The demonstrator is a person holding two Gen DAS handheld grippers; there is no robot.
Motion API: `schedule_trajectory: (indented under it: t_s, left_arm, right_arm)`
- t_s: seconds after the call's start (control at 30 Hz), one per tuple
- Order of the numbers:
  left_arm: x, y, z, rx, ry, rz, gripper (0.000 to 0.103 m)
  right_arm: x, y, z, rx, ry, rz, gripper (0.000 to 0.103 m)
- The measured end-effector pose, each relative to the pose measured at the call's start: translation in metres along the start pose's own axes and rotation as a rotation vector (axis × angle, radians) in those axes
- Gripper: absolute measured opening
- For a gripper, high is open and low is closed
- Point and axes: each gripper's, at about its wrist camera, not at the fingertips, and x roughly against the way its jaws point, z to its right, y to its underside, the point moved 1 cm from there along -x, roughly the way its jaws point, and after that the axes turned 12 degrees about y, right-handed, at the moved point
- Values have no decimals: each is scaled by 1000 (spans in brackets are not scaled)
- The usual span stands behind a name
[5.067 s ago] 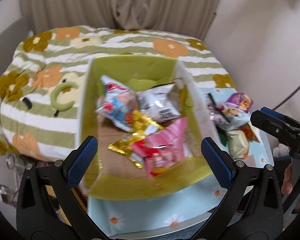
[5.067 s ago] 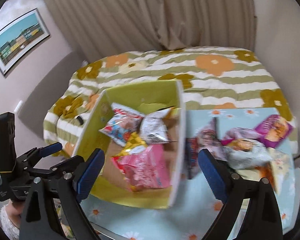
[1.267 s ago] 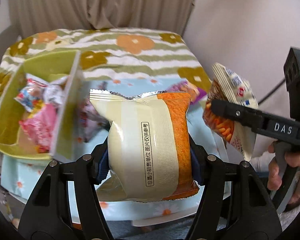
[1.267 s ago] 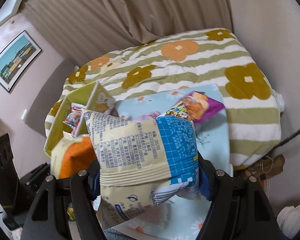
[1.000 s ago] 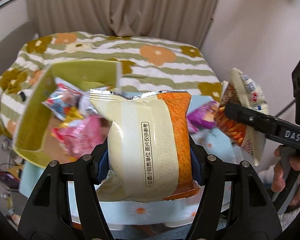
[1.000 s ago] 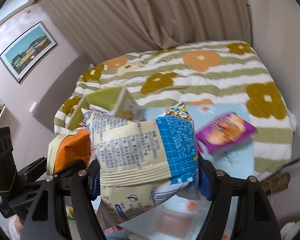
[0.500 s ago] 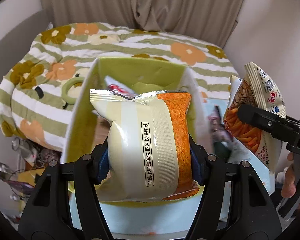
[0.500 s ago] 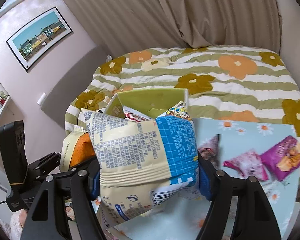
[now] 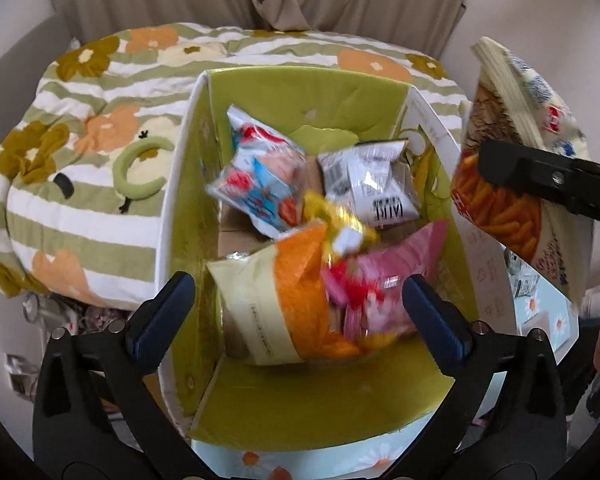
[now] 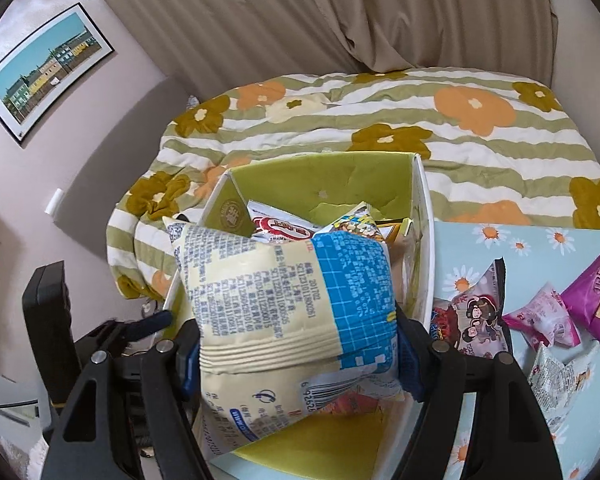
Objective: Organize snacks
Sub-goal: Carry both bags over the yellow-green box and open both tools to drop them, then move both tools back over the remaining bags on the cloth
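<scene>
A green-lined cardboard box (image 9: 300, 92) holds several snack packs. A cream and orange snack bag (image 9: 276, 300), blurred, lies in the box on a pink pack (image 9: 380, 280). My left gripper (image 9: 296, 312) is open and empty just above the box's near side. My right gripper (image 10: 300, 344) is shut on a cream and blue chip bag (image 10: 288, 312), held over the box (image 10: 320, 176). That bag also shows at the right of the left wrist view (image 9: 520, 200).
The box stands on a light blue daisy-print table (image 10: 500, 248) against a striped floral bed (image 10: 460, 128). Loose snack packs lie on the table to the right: a dark cartoon pack (image 10: 472, 316), a pink one (image 10: 544, 316), a purple one (image 10: 596, 296).
My left gripper has opened and the cream and orange bag has dropped into the box. My right gripper has kept its chip bag and moved over the box.
</scene>
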Motion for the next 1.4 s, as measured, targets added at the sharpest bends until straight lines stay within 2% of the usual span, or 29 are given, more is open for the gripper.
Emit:
schedule_trajectory:
  t_s: [0.2,0.4,0.67,0.77,0.83,0.93,1.03,1.2,1.4]
  left_arm:
    - [3,5,-6,34,18,-8,103]
    - [10,3,-6,66,-19,9,103]
    - [10,-1,-12,116,-64,17,103]
    - [8,0,-15,137,-77,12,103]
    - [7,1,-17,148,-83,10,103]
    - [6,1,-17,153,-90,8,103]
    - [6,2,-17,153,-95,8,103]
    - [8,0,-15,148,-90,15,103]
    - [22,-3,-6,106,-88,48,103]
  right_arm:
    - [-8,-1,-9,17,15,-22,72]
    - [-19,-16,-12,56,-6,-24,72]
    - [-46,-38,-28,171,-39,-63,73]
    - [-57,-41,-34,207,-29,-58,79]
    - [-60,-42,-35,212,-25,-43,88]
    - [-58,-39,-34,214,-38,-19,100]
    - [-54,-33,-34,240,-34,-6,100]
    - [-49,-25,-30,258,-30,-33,100]
    - [-24,-23,-27,252,-8,15,100]
